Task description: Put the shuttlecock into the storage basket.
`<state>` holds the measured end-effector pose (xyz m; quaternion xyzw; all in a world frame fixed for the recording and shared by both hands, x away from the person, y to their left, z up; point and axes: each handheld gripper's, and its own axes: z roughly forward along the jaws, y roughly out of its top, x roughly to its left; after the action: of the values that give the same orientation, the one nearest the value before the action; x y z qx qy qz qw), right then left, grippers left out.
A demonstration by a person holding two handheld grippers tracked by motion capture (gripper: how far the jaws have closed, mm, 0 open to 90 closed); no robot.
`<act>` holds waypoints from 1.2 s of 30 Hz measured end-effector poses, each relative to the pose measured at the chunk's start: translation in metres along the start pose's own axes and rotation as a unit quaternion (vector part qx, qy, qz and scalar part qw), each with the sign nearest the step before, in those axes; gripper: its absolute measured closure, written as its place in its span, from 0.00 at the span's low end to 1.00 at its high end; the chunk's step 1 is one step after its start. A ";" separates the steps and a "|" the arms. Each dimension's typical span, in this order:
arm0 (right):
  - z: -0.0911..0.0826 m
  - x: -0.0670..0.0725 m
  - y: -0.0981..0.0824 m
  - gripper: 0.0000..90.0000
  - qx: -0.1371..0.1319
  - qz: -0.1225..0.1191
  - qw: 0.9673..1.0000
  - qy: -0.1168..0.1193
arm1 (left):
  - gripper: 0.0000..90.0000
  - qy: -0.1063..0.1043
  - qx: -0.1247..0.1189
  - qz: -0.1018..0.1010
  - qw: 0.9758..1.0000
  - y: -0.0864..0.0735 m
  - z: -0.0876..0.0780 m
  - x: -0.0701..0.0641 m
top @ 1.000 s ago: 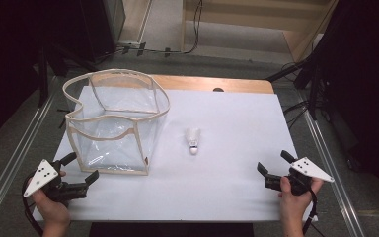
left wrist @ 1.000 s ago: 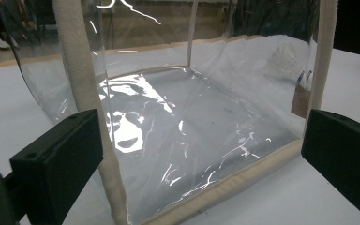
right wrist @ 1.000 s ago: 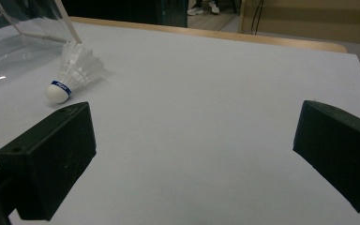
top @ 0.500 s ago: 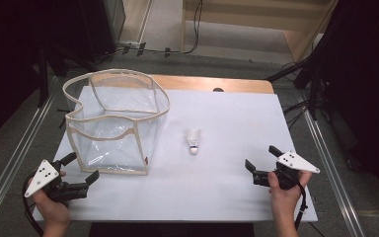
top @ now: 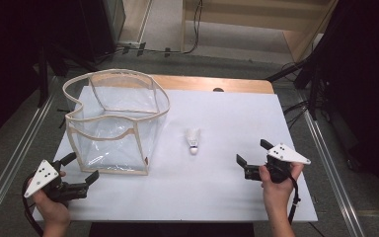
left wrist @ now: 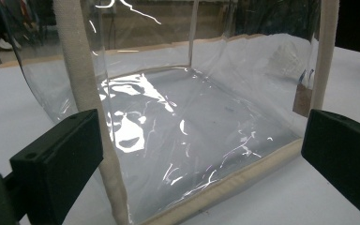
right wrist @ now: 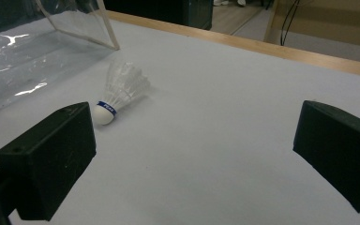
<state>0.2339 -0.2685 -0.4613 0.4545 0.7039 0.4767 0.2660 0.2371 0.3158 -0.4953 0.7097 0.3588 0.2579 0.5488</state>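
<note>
Two grippers sit low in the high view, both with jaws spread wide and holding nothing. The shuttlecock (top: pixel 193 140) lies on its side at the middle of the white table (top: pixel 237 113), cork end toward the bottom of the frame, just right of the clear bag (top: pixel 116 123) with its cream fabric trim. It looks feather-light and easily crushed: I judge the skirt would bend under a firm squeeze, so the rounded cork base with the blue band is the safer place to pinch, and it may roll if nudged. In the right gripper view it sits at the upper left, beyond the left jaw. Compared with the earlier frames, the right gripper (top: pixel 252 159) has moved in from the right edge toward the shuttlecock, while the left gripper (top: pixel 81 168) has stayed put beside the bag's near corner.
</note>
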 end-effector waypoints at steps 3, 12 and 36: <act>0.004 0.004 0.004 0.00 0.003 -0.007 1.000 0.004 | 0.00 0.000 0.000 0.000 1.000 0.000 0.000 0.000; 0.019 0.015 0.011 0.00 0.014 -0.009 1.000 0.018 | 0.00 -0.001 0.000 0.000 1.000 0.000 0.000 0.000; 0.062 0.046 0.022 0.00 0.045 -0.022 0.997 0.052 | 0.00 -0.003 -0.004 -0.004 1.000 0.000 -0.001 0.001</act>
<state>0.2720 -0.1978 -0.4633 0.4253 0.7472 0.4616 0.2186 0.2371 0.3170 -0.4951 0.7071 0.3588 0.2545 0.5536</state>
